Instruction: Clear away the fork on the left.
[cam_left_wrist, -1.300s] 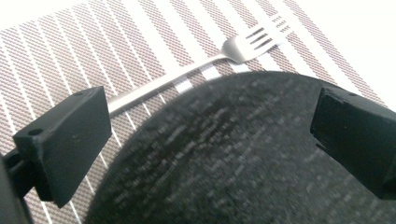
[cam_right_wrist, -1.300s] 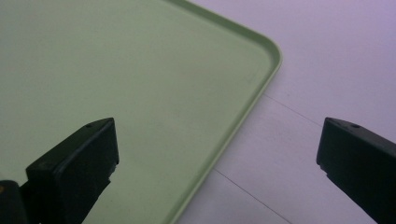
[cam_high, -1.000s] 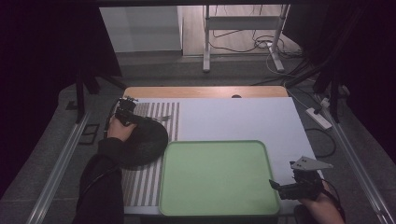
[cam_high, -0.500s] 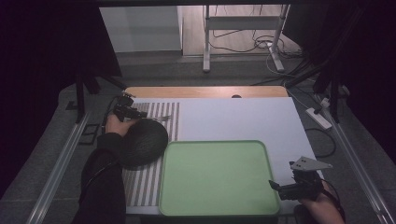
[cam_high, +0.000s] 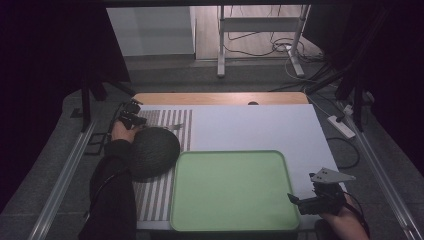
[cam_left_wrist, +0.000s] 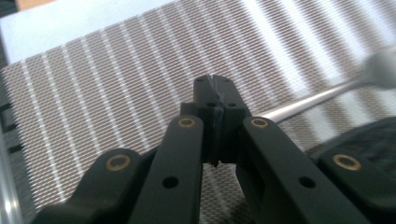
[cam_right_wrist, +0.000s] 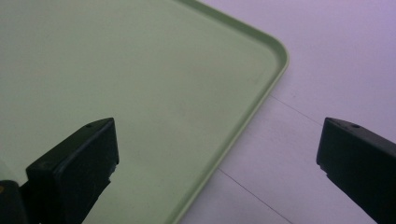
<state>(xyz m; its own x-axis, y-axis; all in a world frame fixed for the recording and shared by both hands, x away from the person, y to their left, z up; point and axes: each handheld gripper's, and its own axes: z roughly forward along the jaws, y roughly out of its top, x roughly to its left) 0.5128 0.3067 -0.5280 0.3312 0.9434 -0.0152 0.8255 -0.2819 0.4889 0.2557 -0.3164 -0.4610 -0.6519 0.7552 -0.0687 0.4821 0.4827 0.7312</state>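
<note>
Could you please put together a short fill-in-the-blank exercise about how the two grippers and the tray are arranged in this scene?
1. The left gripper has its jaws ____.
2. The right gripper holds its jaws wide ____.
3. The tray on the table is ____ in colour.
4. The left gripper sits over the ____ placemat.

Missing words: shut; open; green; striped

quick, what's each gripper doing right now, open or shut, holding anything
left gripper: jaws shut together, nothing between them, over the striped mat.
right gripper: jaws wide open, empty, at the green tray corner.
</note>
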